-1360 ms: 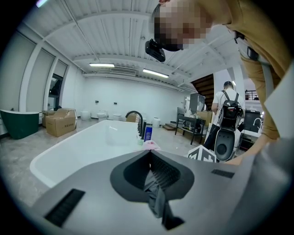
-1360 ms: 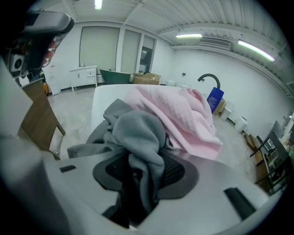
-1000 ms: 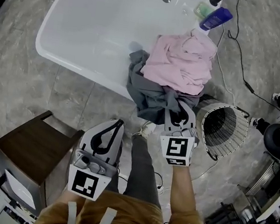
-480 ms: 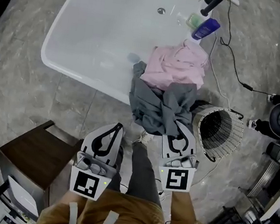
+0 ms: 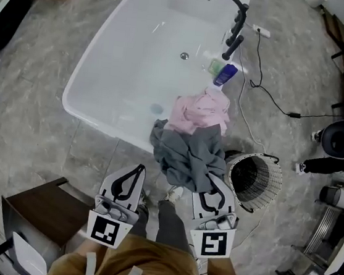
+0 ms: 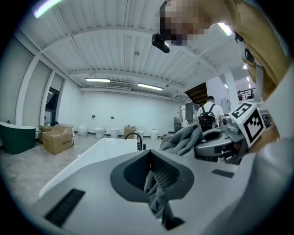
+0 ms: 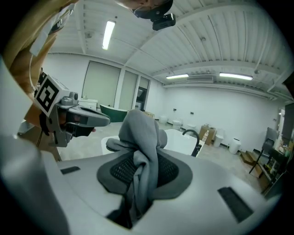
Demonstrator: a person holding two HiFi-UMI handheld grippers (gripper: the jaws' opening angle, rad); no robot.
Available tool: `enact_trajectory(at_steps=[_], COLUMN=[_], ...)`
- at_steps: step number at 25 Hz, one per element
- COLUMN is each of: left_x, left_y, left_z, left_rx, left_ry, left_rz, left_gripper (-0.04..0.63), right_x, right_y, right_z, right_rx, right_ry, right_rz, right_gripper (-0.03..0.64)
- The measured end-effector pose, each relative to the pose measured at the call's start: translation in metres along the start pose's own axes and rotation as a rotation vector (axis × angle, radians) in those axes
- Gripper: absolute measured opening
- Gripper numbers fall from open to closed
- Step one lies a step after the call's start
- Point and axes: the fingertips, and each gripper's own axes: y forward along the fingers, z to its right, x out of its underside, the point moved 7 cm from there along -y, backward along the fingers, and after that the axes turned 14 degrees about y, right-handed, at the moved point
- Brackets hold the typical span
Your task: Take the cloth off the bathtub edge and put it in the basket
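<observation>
**Q:** Right gripper [image 7: 142, 170], finger state?

**A:** Closed on the grey cloth [image 7: 140, 137]. A fold is pinched between the ribbed pads [image 7: 115, 172]. It bulges above the jaws and trails down through the slot below them. The fabric covers the pad faces at the pinch line, so the exact contact area cannot be read.

**Q:** Left gripper [image 6: 149, 158]?

**A:** Jaws closed, tips meeting. In the head view the left gripper [image 5: 135, 171] sits just beside the cloth's lower left hem, apart from it. Grey fabric shows low in the slot beside the inner pad [image 6: 166, 173]. Which fabric that is cannot be told.

**Q:** Location of the cloth?

**A:** In the head view the grey cloth [image 5: 189, 151] runs from the right gripper [image 5: 212, 191] up to the near right edge of the bathtub [image 5: 78, 88]. Its top meets a pink cloth [image 5: 200, 111] lying on that edge. Whether the grey cloth rests on the rim or only overlaps it in the view is unclear. The cloth covers the right gripper's tips.

**Q:** Basket?

**A:** The basket [image 5: 271, 188] is on the floor, just right of the cloth, near the bathtub's near right corner. The cloth is outside it.

**Q:** Other items?

**A:** A blue bottle [image 5: 225, 75] and a black tap [image 5: 233, 17] are at the bathtub's right edge. A brown stool [image 5: 45, 208] is partly cut off at the lower left.
</observation>
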Motion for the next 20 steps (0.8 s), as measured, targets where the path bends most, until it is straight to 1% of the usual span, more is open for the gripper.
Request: enact_trajectory(at_steps=[5,11,15,17,20], left_x=[-0.034,-0.065,-0.086,-0.099,-0.117], left_y=[-0.019,-0.040,-0.051,-0.053,-0.057], left_z=[-0.003,-0.004,-0.007,-0.005,-0.003], left_rx=[-0.003,-0.006,-0.026,-0.035,-0.053], left_ry=[0.025,0.062,0.085,0.099,0.098], left_rz=[0.038,0.074,0.117,0.144,0.179], left_gripper=[0.006,0.008,0.006,0.006,0.006], right_x=[-0.041,-0.093,-0.133,-0.146,-0.158], right_y=[-0.032,-0.072,-0.095,-0.102,-0.112], right_z=[-0.008,-0.020,-0.025,-0.024,-0.023], right_rx=[0.008,0.037,0.044,0.042,0.042], right_ry=[-0.026,0.007,-0.035,-0.060,-0.059], right_rz=[0.027,0.183,0.293,0.323,0.339], right_gripper=[0.092,0.092,0.092,0.092,0.092])
